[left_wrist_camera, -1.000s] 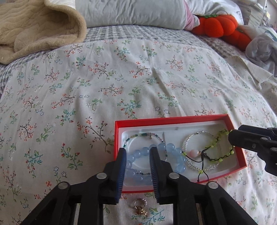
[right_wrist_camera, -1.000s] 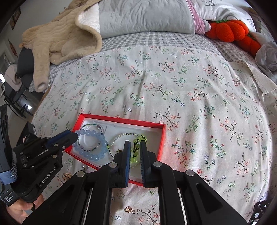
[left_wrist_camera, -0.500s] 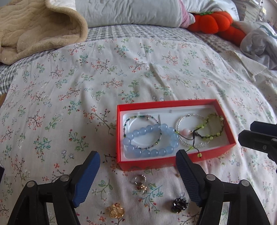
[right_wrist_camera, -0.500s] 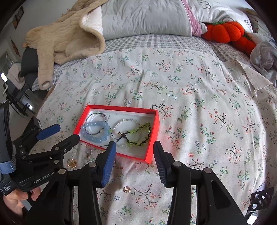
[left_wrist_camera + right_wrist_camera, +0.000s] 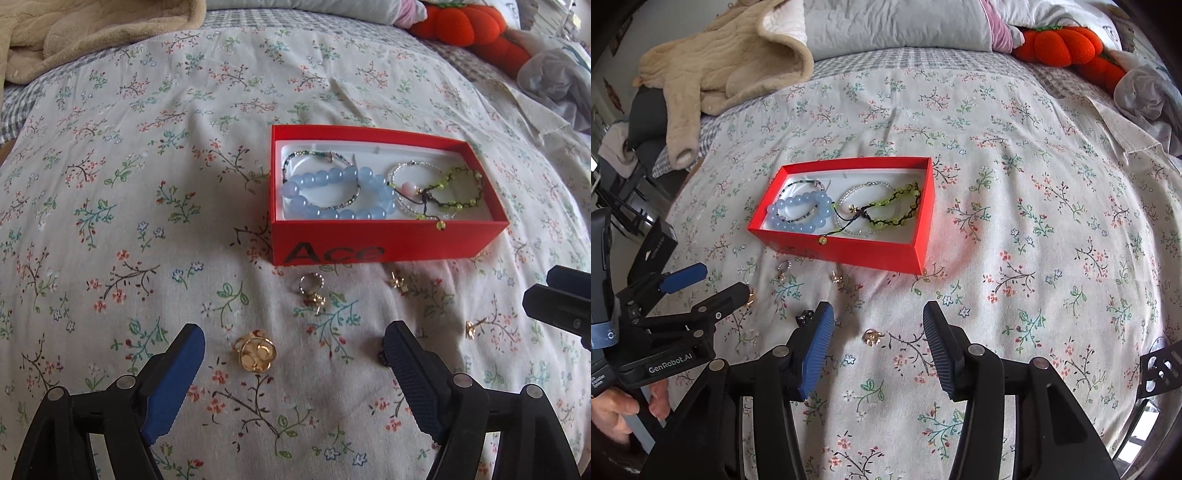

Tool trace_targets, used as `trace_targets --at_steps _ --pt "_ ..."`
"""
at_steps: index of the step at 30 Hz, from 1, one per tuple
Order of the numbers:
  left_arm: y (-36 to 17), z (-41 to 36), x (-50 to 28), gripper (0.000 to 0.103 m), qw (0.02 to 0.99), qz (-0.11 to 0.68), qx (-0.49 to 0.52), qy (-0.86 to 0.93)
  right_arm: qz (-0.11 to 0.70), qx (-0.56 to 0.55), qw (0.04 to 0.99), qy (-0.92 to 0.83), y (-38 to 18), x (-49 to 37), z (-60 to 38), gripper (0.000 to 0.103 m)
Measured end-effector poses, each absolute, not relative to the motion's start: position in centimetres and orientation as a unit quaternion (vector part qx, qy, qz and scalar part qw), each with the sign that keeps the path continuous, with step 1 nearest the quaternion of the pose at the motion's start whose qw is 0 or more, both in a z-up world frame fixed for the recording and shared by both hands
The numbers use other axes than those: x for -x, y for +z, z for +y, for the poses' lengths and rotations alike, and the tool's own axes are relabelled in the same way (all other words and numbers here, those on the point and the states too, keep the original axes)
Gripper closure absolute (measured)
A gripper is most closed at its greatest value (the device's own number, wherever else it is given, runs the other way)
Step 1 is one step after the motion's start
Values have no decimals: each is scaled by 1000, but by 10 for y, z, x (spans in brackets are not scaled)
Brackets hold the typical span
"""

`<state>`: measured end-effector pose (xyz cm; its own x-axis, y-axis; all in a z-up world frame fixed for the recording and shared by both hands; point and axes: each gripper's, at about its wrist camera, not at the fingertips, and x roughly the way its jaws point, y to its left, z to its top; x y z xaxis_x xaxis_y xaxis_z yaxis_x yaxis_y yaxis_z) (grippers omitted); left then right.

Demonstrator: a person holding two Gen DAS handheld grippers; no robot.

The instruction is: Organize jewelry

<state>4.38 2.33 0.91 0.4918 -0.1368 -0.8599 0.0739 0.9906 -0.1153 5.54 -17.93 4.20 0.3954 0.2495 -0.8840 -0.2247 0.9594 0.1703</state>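
Left tool [image 5: 293,354] and right tool [image 5: 878,325] opening, both empty. Gold ring [image 5: 255,355] between left pads: tiny, light, slippery; pinch across band.

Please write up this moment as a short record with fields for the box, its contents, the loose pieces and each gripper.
surface: floral bedspread
box: red box, open, lettered "Ace" on its near wall
in box: blue bead bracelet, green and black cord bracelet, clear bead bracelet, thin dark bead bracelet
loose on bedspread: gold flower ring, silver ring, small gold earring, dark piece
left gripper: jaws opening, nothing between the pads
right gripper: jaws opening, over the small gold earring, not gripping
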Motion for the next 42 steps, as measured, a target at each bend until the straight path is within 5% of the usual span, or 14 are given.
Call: trace_targets --at_steps 29,35,42 --pt "-48 39 -12 20 884 464 8 -59 540 53 826 153 -29 -18 -188 43" --pt "-47 37 -23 47 885 459 17 -78 537 49 826 161 -33 -20 -183 28" --pt "-47 43 -32 68 880 467 40 -81 536 51 827 159 -33 -24 -179 26"
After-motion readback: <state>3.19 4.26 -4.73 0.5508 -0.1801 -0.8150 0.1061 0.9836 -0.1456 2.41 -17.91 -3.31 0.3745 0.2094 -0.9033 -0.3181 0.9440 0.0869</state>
